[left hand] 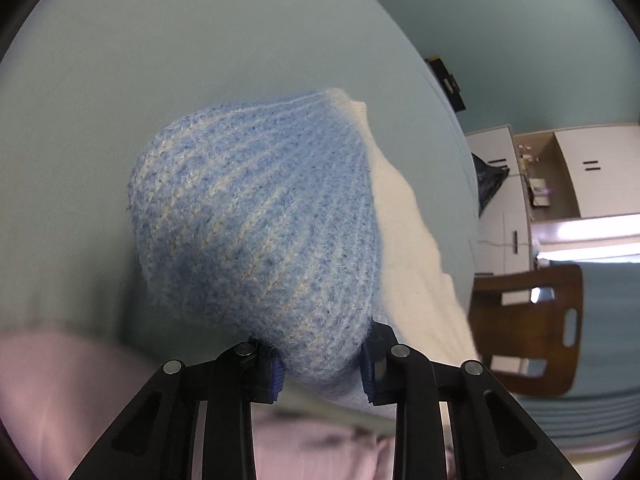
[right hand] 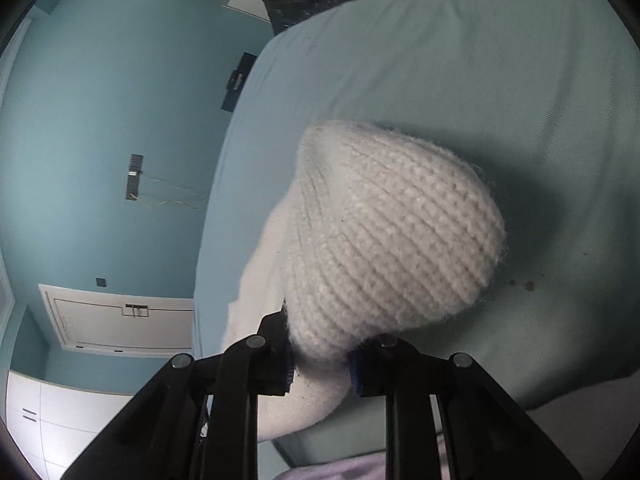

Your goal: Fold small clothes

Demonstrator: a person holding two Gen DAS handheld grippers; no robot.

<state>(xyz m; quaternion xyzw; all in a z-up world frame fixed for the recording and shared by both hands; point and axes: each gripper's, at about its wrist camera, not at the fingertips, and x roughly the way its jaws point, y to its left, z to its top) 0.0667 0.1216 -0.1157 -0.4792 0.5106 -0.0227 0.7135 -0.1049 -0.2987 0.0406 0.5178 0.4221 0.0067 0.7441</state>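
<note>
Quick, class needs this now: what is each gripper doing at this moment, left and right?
Left gripper: closed on the blue-and-white end of the knitted garment.
Right gripper: closed on the white end of the same knitted garment.

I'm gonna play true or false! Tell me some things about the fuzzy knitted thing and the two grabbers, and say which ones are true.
1. The left gripper is pinching the blue end of the knitted garment. True.
2. The right gripper is wide open and holds nothing. False: its fingers are closed on the garment's white end.
3. The sheet under the garment is bright red. False: it is pale green.
4. A brown wooden chair shows in the left wrist view. True.
5. Small brown spots mark the sheet near the white end. True.
</note>
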